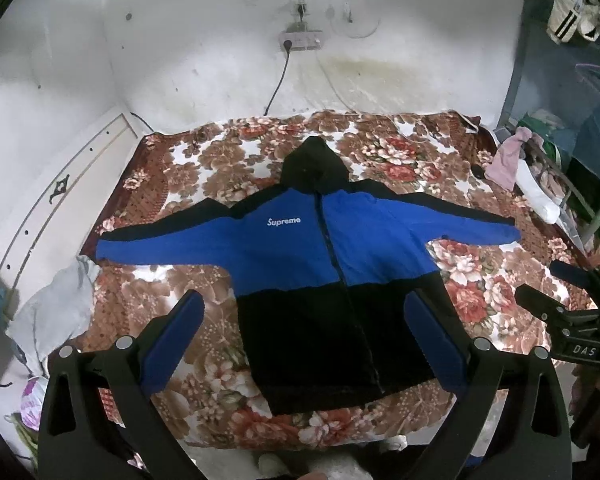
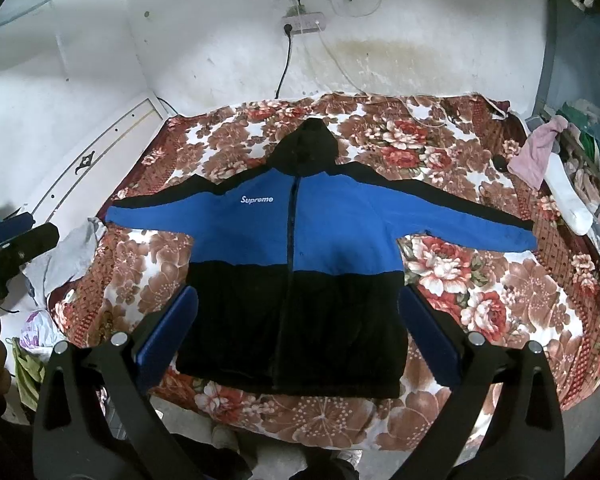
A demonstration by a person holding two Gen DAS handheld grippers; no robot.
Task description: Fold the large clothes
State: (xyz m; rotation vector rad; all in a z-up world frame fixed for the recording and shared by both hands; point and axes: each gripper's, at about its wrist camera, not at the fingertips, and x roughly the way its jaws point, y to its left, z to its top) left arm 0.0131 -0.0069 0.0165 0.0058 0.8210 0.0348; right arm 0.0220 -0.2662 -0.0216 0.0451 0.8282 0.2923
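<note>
- A blue and black hooded zip-up jacket (image 1: 320,264) with a white "Supreme" logo is laid flat, front up, on a floral-patterned bed cover in red, brown and white (image 1: 480,288)
- Both sleeves are stretched out sideways, the hood is pointed toward the white wall (image 1: 220,60), and the black hem is turned toward the near edge of the bed
- The left gripper (image 1: 304,340), black-framed with blue pads, is held above the lower part of the jacket; its fingers are spread wide and nothing is pinched between them
- The right gripper (image 2: 298,334), of the same build, is held above the black hem area; its fingers are likewise spread wide apart and nothing is gripped
- In the left wrist view the right gripper is seen at the right edge, and in the right wrist view the left gripper is seen at the left edge
- A crumpled grey garment (image 1: 56,308) is seen at the bed's left edge, just beside the left sleeve cuff
- A white power strip (image 2: 302,26) with a black cable is fixed on the wall beyond the hood
- A pink cloth (image 2: 534,156) is draped at the bed's right side, near a metal rack
</note>
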